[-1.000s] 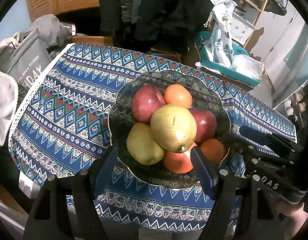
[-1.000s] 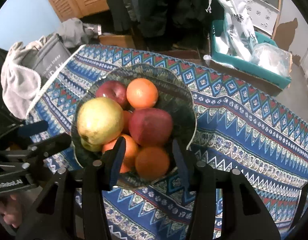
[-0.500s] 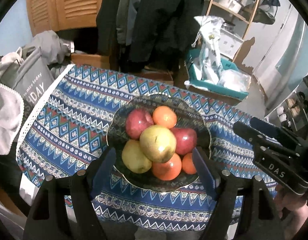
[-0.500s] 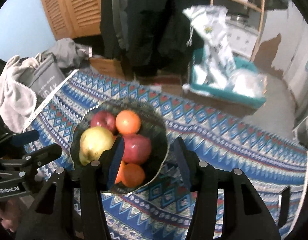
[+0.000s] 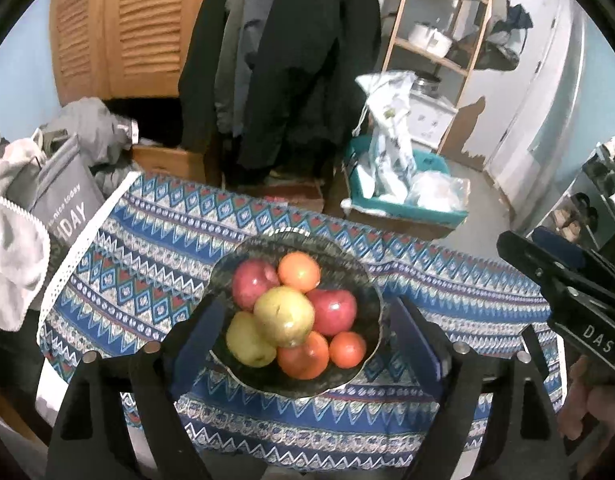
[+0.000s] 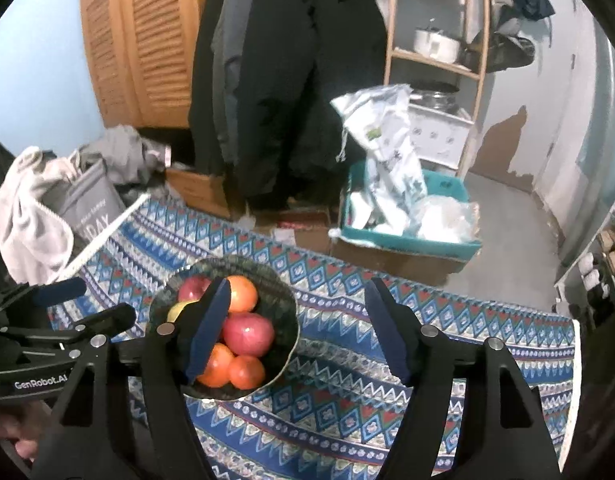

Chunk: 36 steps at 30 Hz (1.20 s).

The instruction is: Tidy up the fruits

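Observation:
A dark patterned bowl (image 5: 359,276) sits on the blue patterned tablecloth (image 5: 147,264), piled with fruit: two red apples (image 5: 253,282), yellow-green apples (image 5: 284,314) and several oranges (image 5: 299,271). My left gripper (image 5: 303,332) is open and empty, held above and in front of the bowl. My right gripper (image 6: 297,328) is open and empty, to the right of the bowl (image 6: 285,304); its left finger hides part of the fruit (image 6: 247,332). The right gripper also shows at the right edge of the left wrist view (image 5: 563,280).
Grey bags and a white cloth (image 5: 15,224) lie off the table's left end. A teal bin with plastic bags (image 5: 403,196) stands on a box behind the table. Dark coats (image 5: 287,60) hang behind, beside a wooden shelf (image 5: 439,40).
Both grippers have pulled up and back from the bowl, which now looks smaller and farther. The fruit pile has not moved. Both grippers stay open.

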{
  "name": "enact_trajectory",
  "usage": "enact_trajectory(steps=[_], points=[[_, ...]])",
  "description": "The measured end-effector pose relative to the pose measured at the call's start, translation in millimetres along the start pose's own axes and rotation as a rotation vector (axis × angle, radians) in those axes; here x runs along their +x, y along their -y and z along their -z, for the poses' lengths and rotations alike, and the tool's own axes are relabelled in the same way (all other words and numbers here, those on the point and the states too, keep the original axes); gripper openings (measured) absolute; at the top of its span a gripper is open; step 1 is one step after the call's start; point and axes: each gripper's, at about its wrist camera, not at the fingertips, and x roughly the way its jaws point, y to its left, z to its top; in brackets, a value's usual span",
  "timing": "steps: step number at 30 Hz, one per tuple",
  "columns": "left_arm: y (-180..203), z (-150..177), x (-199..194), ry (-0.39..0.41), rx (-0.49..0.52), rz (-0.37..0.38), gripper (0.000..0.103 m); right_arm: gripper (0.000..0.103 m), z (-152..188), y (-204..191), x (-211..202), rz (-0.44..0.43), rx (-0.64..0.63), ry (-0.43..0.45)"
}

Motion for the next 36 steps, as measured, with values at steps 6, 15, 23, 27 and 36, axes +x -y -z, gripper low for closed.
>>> enact_trajectory(steps=[6, 15, 23, 27, 36], points=[[15.2, -4.4, -15.5, 0.035, 0.027, 0.028, 0.087, 0.080, -5.5, 16.6, -32.1, 0.022, 0.046, 0.070], [37.5, -10.1, -45.1, 0.124, 0.075, 0.055, 0.096, 0.082, -8.2, 45.9, -67.0, 0.066, 0.106, 0.151], [52.1, -15.2, -65.0, 0.209, 0.117, 0.047, 0.102, 0.083, 0.7, 67.7, -88.2, 0.138, 0.115, 0.190], [53.8, -16.1, -66.6, 0.219, 0.108, 0.060, 0.102, 0.083, 4.4, 78.6, -97.6, 0.155, 0.132, 0.205], [61.9, -12.8, -67.2, 0.235, 0.127, 0.058, 0.102, 0.083, 9.2, 94.3, -105.0, 0.184, 0.157, 0.218]])
